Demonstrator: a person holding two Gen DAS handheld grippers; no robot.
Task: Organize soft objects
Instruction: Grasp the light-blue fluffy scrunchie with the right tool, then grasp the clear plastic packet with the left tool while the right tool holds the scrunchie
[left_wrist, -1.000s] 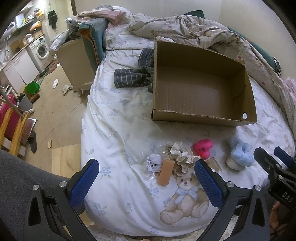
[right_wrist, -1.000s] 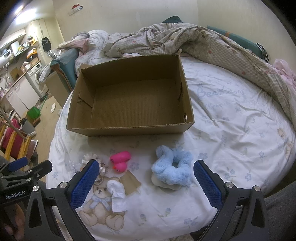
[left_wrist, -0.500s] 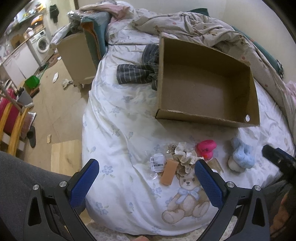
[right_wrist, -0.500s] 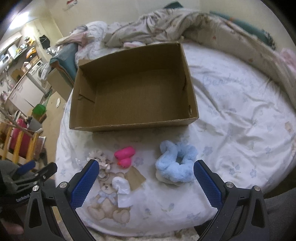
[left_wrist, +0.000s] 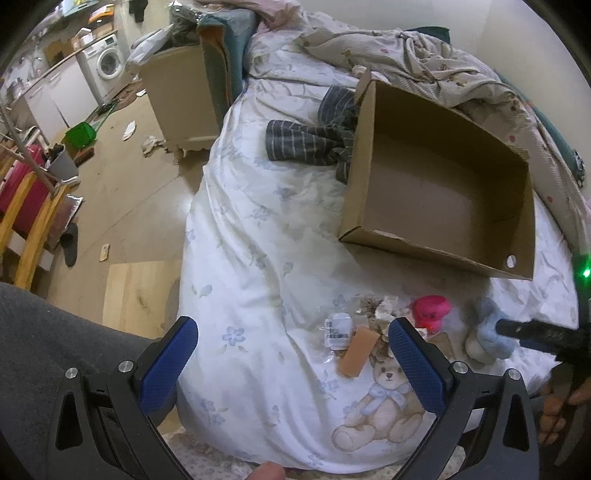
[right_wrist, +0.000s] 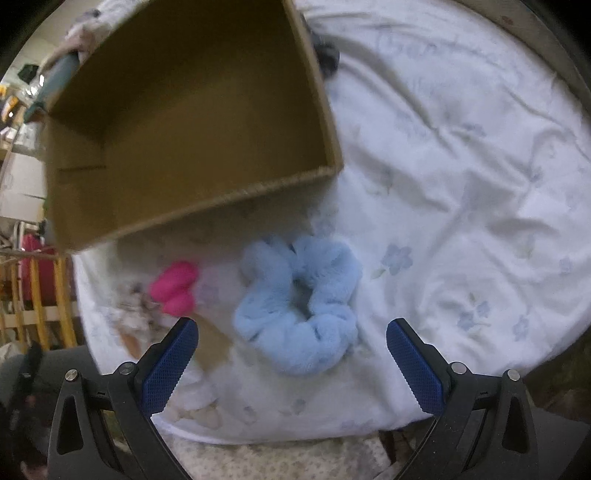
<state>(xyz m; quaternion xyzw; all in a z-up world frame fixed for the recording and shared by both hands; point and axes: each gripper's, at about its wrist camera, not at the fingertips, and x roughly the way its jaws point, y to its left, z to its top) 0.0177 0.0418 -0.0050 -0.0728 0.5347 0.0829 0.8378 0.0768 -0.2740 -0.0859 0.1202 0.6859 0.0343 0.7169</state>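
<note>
An empty cardboard box (left_wrist: 436, 192) (right_wrist: 192, 122) lies open on the bed. In front of it sit a fluffy blue scrunchie (right_wrist: 299, 299) (left_wrist: 487, 336), a pink soft item (right_wrist: 175, 286) (left_wrist: 430, 310) and a beige floral scrunchie (left_wrist: 380, 314). My right gripper (right_wrist: 291, 363) is open, low over the bed, with the blue scrunchie just ahead between its fingers but not touched. My left gripper (left_wrist: 291, 365) is open over the sheet near the bed's front edge, holding nothing.
A small packet with a label (left_wrist: 338, 330) and an orange-tan card (left_wrist: 358, 356) lie beside the beige scrunchie. Striped dark clothing (left_wrist: 314, 144) lies left of the box, a rumpled quilt (left_wrist: 443, 70) behind it. The floor and a cabinet (left_wrist: 181, 99) are to the left.
My right gripper has dropped down and forward toward the blue scrunchie, which now fills its view with motion blur. The left gripper has drifted slightly; objects on the bed have not moved.
</note>
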